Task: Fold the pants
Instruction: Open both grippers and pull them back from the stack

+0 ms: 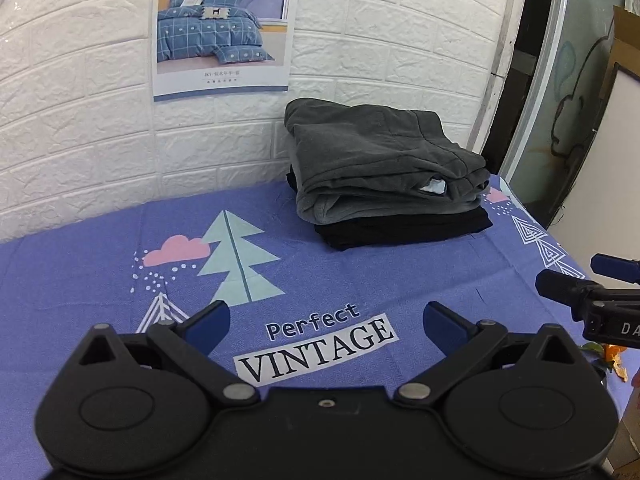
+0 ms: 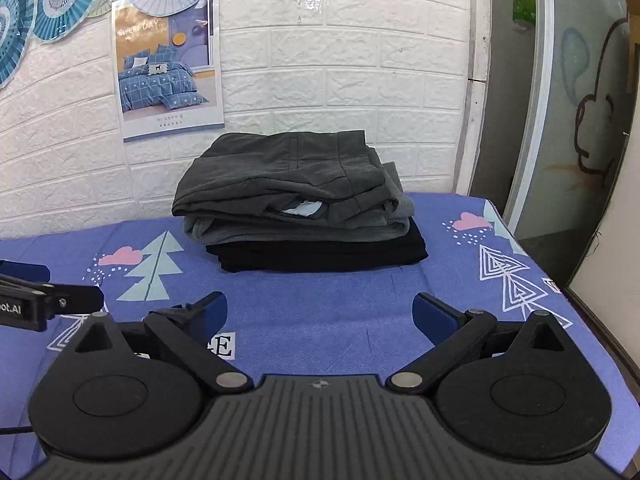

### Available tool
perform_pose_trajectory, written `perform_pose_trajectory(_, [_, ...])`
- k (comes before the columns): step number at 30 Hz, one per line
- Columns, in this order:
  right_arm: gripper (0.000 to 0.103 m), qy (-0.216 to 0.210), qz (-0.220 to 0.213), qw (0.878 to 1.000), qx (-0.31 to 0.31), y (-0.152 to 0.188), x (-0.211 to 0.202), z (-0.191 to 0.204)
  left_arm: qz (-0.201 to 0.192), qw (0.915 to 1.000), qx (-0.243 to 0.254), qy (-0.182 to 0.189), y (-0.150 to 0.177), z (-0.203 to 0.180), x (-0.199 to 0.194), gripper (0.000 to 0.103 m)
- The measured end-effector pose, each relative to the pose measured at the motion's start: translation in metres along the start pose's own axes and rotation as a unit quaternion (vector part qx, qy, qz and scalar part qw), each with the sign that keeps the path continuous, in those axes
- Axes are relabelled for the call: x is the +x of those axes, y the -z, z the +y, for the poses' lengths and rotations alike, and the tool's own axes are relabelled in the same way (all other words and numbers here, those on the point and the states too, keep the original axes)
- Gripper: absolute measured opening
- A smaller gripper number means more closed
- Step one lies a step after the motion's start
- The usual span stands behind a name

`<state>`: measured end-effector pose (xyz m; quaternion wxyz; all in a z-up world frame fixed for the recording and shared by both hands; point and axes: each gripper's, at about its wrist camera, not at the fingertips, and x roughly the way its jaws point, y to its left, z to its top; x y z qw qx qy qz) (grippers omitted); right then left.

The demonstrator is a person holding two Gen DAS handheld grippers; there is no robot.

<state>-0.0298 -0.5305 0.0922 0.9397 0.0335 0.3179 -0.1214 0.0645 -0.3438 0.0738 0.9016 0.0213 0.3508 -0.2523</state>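
The folding looks finished, as far as these views show. A stack of folded pants [image 2: 300, 204] sits on the blue printed bedsheet [image 2: 320, 300] close to the white brick wall [image 2: 340, 80], at about 12 o'clock from the right gripper [image 2: 320, 314] and about 1 o'clock from the left gripper [image 1: 326, 320]. On top lie dark grey pants [image 1: 376, 152], folded into a thick bundle with a pale label [image 2: 302, 210] peeking out of the front fold; under them lies a black folded garment [image 2: 320, 256], its edges roughly squared with the layer above. No loose, unfolded garment shows on the sheet, so nothing visible is left to fold; whether more pants wait out of view cannot be told.

Both grippers hover low over the near part of the sheet, well apart from the stack, each with its blue-padded fingers spread wide and holding nothing.

No basket, box or other container for clothes is visible.
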Motion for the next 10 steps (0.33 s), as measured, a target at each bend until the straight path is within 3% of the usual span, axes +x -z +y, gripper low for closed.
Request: perform_pose_trajectory(10, [0.103, 0.006, 0.005, 1.000, -0.004, 0.0007, 0.0019, 0.0042, 0.001, 0.9999, -0.004, 0.012, -0.0011, 0.0013, -0.0011, 0.103])
